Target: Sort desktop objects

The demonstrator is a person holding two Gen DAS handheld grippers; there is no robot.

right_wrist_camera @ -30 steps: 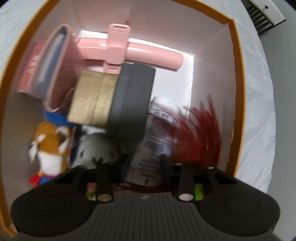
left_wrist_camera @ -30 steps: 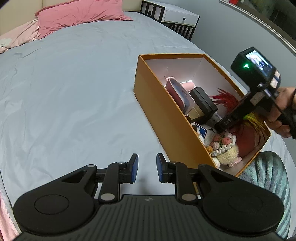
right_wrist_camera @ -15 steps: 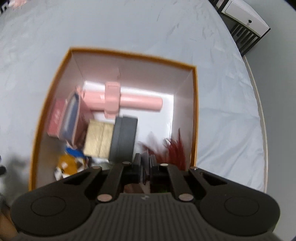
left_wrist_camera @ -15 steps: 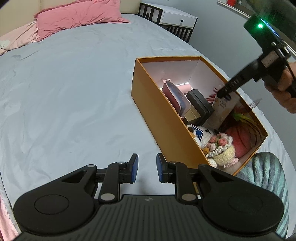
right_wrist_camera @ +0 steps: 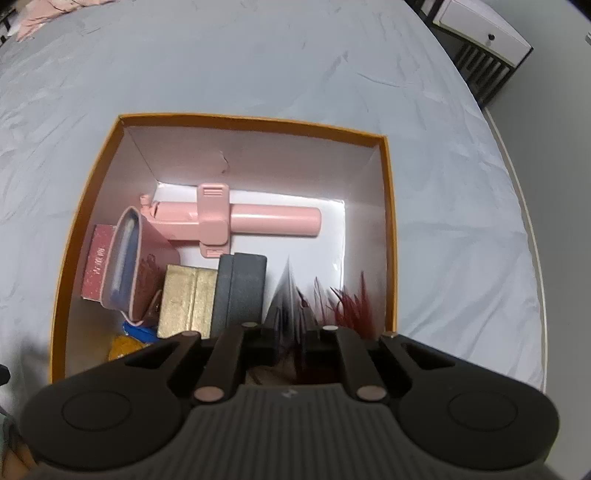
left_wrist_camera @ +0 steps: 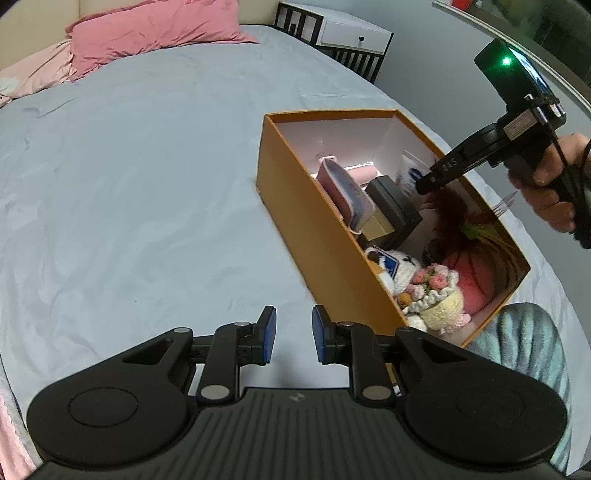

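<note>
An orange box point(left_wrist_camera: 317, 225) stands on the blue bed sheet, also in the right wrist view point(right_wrist_camera: 391, 229). It holds a pink stick point(right_wrist_camera: 258, 219), a pink case point(left_wrist_camera: 347, 192), a gold box point(right_wrist_camera: 186, 301), a dark grey box point(right_wrist_camera: 242, 291), red feathers point(right_wrist_camera: 347, 304) and crochet toys point(left_wrist_camera: 432, 288). My right gripper point(left_wrist_camera: 419, 184) is shut on a white tube point(left_wrist_camera: 410, 173), seen edge-on in the right wrist view point(right_wrist_camera: 286, 291), and holds it above the box. My left gripper point(left_wrist_camera: 290, 334) is open and empty over the sheet, left of the box's near end.
Pink pillows point(left_wrist_camera: 147, 33) lie at the head of the bed. A white nightstand point(left_wrist_camera: 354, 35) stands past the far edge, also in the right wrist view point(right_wrist_camera: 480, 26). A grey-green fabric point(left_wrist_camera: 524, 343) sits by the box's near corner.
My right gripper closed on the white tube among the items and lifted it up out of the box. My left gripper stayed open and barely moved.
</note>
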